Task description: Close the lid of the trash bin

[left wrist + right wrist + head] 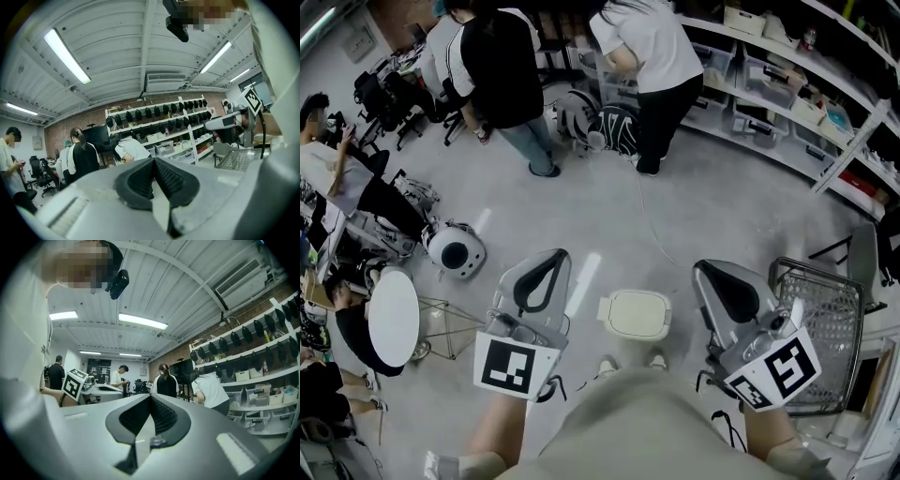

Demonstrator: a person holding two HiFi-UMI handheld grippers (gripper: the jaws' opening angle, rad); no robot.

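Observation:
A small cream trash bin [635,314] stands on the grey floor just ahead of my feet, and its lid lies flat on top. My left gripper [551,257] is held up to the bin's left, its jaws shut with nothing between them. To the bin's right my right gripper [703,272] is shut and empty too. Both point out into the room, above the bin and apart from it. The left gripper view shows the left gripper [153,161] against shelves and people, and the right gripper view shows the right gripper [150,397] likewise. The bin is in neither gripper view.
A wire mesh chair [825,323] stands close at the right. A round white table [394,317] and a white domed device [455,251] are at the left. Two people [502,66] stand farther back by long shelves [787,84].

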